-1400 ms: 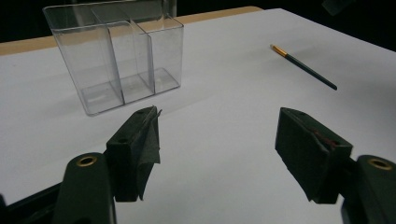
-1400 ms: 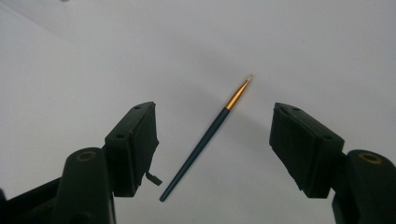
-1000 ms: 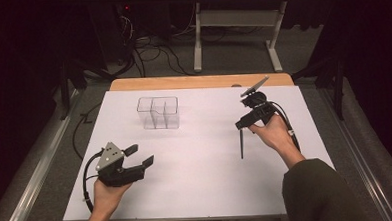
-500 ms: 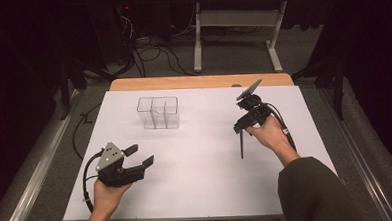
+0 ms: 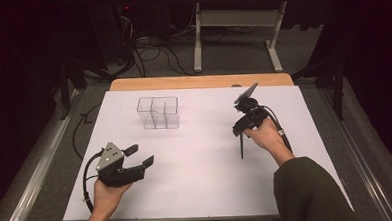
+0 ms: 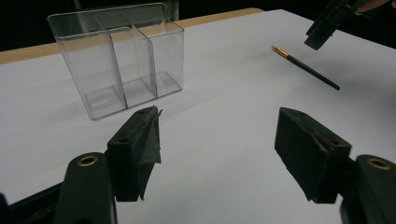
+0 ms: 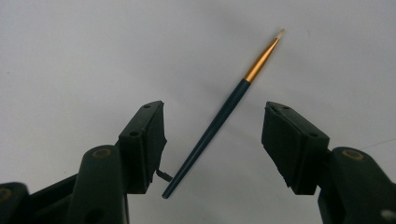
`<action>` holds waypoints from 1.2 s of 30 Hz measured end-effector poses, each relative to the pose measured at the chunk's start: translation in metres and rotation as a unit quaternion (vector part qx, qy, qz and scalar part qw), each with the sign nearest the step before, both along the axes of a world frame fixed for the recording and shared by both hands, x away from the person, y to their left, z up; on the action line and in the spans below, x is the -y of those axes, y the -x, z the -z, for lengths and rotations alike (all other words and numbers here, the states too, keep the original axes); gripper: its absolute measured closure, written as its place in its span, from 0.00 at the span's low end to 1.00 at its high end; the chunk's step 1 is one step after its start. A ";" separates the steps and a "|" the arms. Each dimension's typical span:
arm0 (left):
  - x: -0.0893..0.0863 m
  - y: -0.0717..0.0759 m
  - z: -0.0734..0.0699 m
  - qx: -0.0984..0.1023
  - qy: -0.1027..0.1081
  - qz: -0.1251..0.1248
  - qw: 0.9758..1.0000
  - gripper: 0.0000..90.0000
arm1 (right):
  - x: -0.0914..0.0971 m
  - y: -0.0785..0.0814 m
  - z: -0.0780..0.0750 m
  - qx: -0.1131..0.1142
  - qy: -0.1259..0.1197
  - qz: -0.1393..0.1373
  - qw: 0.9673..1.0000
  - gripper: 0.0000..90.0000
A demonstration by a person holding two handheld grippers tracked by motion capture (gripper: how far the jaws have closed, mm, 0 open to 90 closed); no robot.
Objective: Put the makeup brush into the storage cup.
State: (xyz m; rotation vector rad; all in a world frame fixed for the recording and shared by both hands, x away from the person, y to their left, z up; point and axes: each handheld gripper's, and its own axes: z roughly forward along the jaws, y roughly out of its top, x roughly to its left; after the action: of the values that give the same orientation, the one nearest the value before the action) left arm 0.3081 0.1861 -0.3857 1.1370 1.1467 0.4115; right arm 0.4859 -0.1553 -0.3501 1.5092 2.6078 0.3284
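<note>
A thin paintbrush (image 5: pixel 241 146) with a dark teal handle, gold ferrule and pale tip lies flat on the white table (image 5: pixel 202 190). My right gripper (image 5: pixel 241 129) hovers over its upper end, pointing down. In the right gripper view the paintbrush (image 7: pixel 219 119) lies between the two spread jaws of the right gripper (image 7: pixel 215 116), untouched and slanting up to the right. My left gripper (image 5: pixel 141 154) rests open near the front left with nothing between its fingers. A clear three-compartment organiser (image 5: pixel 158 112) stands empty at the back. From the left gripper (image 6: pixel 217 149), the organiser (image 6: pixel 119 60) is ahead left and the paintbrush (image 6: pixel 306 67) far right.
A wooden strip (image 5: pixel 198 82) edges the table's far side. Beyond it are desk legs and cables on the floor (image 5: pixel 161 52). The right gripper (image 6: pixel 322 32) hangs above the brush in the left gripper view. Bare white surface lies between the two hands.
My right gripper has drifted slightly left and down toward the brush. The brush, the organiser and the left gripper have not moved.
</note>
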 end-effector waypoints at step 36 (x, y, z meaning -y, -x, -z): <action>0.001 0.000 0.000 0.003 -0.002 -0.004 1.000 0.34 | -0.001 -0.010 0.035 -0.050 0.025 0.007 0.998 0.64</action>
State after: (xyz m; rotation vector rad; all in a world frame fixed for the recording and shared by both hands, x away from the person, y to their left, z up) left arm 0.3078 0.1854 -0.3857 1.1341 1.1448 0.4229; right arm 0.4956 -0.1539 -0.3848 1.5650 2.6586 0.1883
